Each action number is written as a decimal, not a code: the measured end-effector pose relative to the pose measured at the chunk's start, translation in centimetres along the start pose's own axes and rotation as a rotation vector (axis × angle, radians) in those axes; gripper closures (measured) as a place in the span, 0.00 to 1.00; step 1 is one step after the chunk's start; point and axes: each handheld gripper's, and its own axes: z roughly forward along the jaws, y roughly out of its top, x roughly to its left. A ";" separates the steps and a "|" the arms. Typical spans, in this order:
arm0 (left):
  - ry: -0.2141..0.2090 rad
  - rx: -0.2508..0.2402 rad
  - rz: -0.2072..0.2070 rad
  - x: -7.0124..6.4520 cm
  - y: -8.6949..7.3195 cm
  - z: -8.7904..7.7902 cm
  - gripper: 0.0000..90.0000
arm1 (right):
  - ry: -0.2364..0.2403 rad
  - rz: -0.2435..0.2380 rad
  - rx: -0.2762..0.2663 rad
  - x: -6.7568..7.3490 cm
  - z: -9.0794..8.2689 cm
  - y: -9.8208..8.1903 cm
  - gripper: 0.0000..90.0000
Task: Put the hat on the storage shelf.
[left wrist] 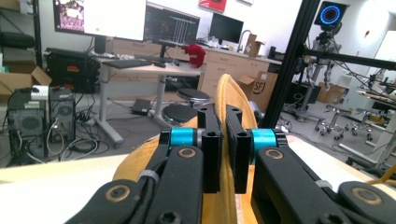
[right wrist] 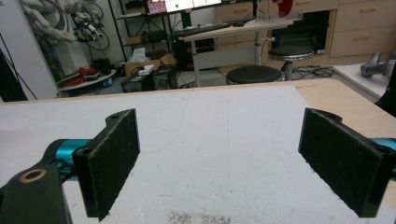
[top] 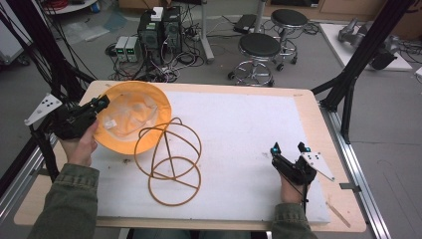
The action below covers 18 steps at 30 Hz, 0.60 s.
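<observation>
Here the left gripper (top: 101, 103) has its fingers (left wrist: 210, 140) clamped on the brim of the orange hat (top: 133, 117), tipped up at the surface's (top: 239, 129) far-left beside the wire hat stand (top: 171, 162). The right gripper (top: 290, 148) rests with fingers apart. Likely best: keep the brim pinched firmly and steady the stand.
</observation>
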 end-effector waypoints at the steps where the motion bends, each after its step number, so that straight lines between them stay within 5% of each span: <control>1: 0.000 0.000 0.006 -0.1 0.2 0.0 0.96 | 0.000 0.001 0.000 0.0 0.0 0.0 0.13; 18: -0.048 -0.130 0.106 -3.0 4.3 -0.6 0.96 | -0.005 0.018 -0.012 0.1 -0.3 0.1 0.13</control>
